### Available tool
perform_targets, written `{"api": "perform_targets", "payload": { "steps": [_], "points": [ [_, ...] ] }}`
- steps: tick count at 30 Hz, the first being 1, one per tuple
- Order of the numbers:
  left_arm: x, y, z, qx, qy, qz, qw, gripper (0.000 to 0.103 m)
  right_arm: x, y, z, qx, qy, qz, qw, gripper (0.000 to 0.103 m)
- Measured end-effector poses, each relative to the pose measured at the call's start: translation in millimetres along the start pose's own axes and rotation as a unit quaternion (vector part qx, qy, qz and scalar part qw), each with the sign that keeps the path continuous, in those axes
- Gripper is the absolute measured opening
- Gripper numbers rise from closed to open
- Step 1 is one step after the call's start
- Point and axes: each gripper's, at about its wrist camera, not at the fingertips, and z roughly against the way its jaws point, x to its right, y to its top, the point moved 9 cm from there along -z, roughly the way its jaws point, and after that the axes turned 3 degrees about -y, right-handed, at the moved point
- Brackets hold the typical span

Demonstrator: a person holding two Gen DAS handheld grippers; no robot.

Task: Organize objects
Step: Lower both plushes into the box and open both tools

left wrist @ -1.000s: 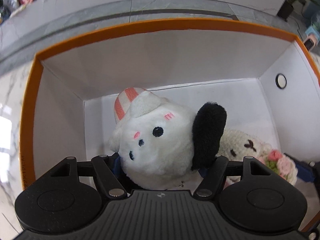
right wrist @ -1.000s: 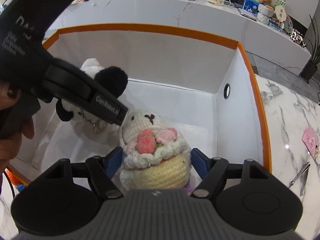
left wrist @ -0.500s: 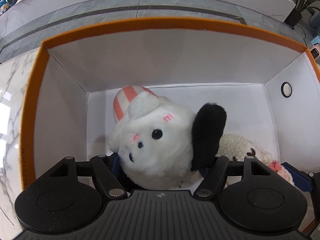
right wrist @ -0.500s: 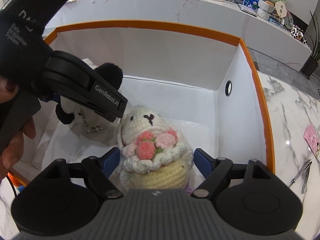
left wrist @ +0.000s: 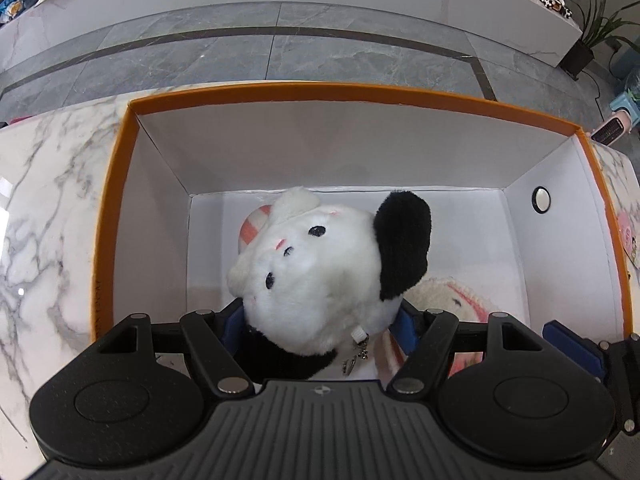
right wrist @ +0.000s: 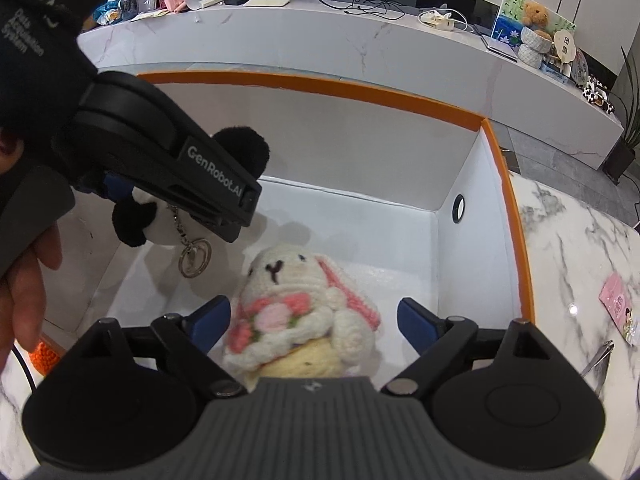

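Note:
A white plush dog (left wrist: 320,264) with black ears and a striped cap hangs above the floor of the orange-rimmed white box (left wrist: 320,94). My left gripper (left wrist: 320,324) is shut on its lower body. In the right wrist view the dog's black ear (right wrist: 242,148) and keyring (right wrist: 195,257) show behind the left gripper's finger (right wrist: 208,176). A crocheted bunny (right wrist: 296,312) holding pink flowers lies on the box floor (right wrist: 360,240). My right gripper (right wrist: 312,320) straddles the bunny with its jaws opening, and both blue pads are clear of the yarn.
The box stands on a marble table (right wrist: 580,260). A pink card (right wrist: 620,304) and a metal tool (right wrist: 600,356) lie to its right. An orange knitted item (right wrist: 44,356) sits by its near-left corner. A hand (right wrist: 24,280) holds the left gripper. A cluttered white counter (right wrist: 360,36) runs behind.
The left gripper has risen with the plush dog, so more of the box and table shows. The right jaws have spread away from the bunny, which stays on the box floor.

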Motion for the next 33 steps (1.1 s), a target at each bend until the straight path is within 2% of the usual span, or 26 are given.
{"api": "perform_targets", "payload": {
  "steps": [12,20,25,28,33],
  "points": [
    [6.7,-5.0,14.2,0.007,-0.003,-0.02,0.9998,0.082,-5.6,-0.7,6.8,0.013,0.003,0.0,1.0,0.091],
    [2.2,-11.0,-10.0,-0.035,-0.022,0.001,0.9992,0.082,-5.7,7.5,6.6,0.032,0.012,-0.027,0.999,0.091],
    [0.8,-7.8,2.9,-0.043,-0.044,0.009,0.9981,0.082,-11.2,9.7,5.5,0.034,0.023,-0.034,0.999,0.091],
    [-1.3,-3.1,20.5,-0.015,-0.058,0.01,0.9981,0.082,-12.6,10.6,6.0,0.038,0.025,-0.034,0.998,0.091],
    [-7.2,-2.0,24.3,-0.007,-0.047,0.016,0.9987,0.082,-11.5,7.8,11.0,0.041,0.027,-0.036,0.998,0.092]
  ]
}}
